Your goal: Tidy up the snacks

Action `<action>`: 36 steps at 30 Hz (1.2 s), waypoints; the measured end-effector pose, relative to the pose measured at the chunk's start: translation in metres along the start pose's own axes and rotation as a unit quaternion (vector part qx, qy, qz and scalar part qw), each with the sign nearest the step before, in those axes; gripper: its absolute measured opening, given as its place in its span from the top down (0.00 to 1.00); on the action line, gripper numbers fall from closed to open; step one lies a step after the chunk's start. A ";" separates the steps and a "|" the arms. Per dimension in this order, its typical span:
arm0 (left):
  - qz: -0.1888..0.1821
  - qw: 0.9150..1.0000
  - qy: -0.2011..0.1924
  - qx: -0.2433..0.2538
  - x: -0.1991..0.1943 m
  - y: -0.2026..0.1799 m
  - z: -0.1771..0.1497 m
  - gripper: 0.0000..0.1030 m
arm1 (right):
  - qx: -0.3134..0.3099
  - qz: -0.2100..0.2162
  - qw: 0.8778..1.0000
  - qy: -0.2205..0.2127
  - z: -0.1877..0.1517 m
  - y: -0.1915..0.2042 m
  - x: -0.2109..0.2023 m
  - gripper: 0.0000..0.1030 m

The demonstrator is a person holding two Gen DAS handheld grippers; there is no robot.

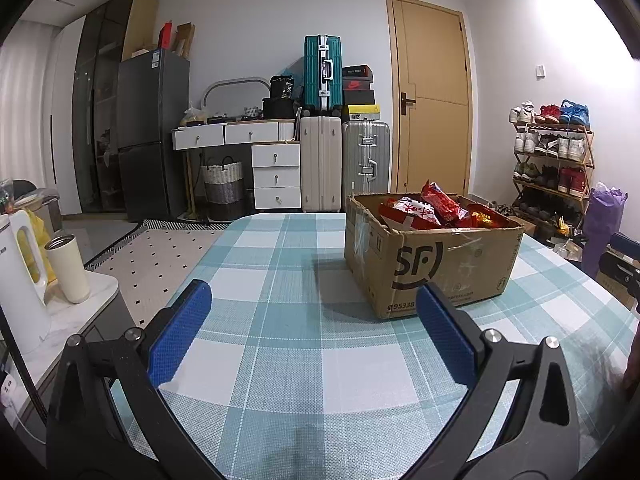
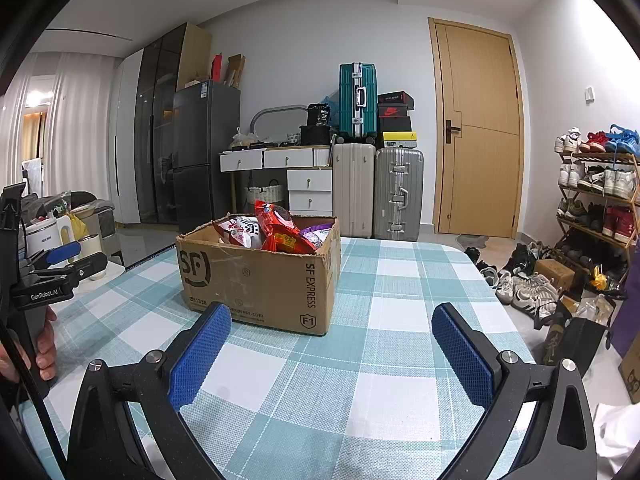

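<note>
A brown cardboard box (image 1: 432, 258) marked SF stands on the blue-and-white checked table (image 1: 288, 344); it also shows in the right wrist view (image 2: 260, 276). Red and white snack bags (image 1: 430, 208) stick out of its top, with a purple bag among them in the right wrist view (image 2: 276, 230). My left gripper (image 1: 314, 294) is open and empty, low over the table in front of the box. My right gripper (image 2: 332, 318) is open and empty, in front of the box. The left gripper shows at the left edge of the right wrist view (image 2: 60, 260).
A side counter at the left holds a white kettle (image 1: 20, 276) and a cream tumbler (image 1: 68, 268). Suitcases (image 1: 344, 160), a drawer desk and a fridge stand at the far wall. A shoe rack (image 2: 596, 200) and loose shoes and bags lie right of the table.
</note>
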State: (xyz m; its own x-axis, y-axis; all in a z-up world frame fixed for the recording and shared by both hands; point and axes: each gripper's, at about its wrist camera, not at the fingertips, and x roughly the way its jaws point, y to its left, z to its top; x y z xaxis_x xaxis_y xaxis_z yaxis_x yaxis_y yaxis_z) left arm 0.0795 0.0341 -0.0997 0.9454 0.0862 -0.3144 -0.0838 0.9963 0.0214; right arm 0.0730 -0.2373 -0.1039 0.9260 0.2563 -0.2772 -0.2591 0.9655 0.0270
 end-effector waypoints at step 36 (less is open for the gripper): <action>0.008 1.000 0.000 -0.002 -0.006 0.004 0.002 0.01 | 0.000 0.000 1.000 0.000 0.000 0.000 0.000 0.01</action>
State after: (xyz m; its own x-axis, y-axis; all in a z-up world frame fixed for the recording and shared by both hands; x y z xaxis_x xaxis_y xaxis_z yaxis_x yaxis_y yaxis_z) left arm 0.0746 0.0374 -0.0961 0.9442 0.1012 -0.3133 -0.0995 0.9948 0.0215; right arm 0.0727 -0.2369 -0.1041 0.9260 0.2563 -0.2772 -0.2592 0.9654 0.0269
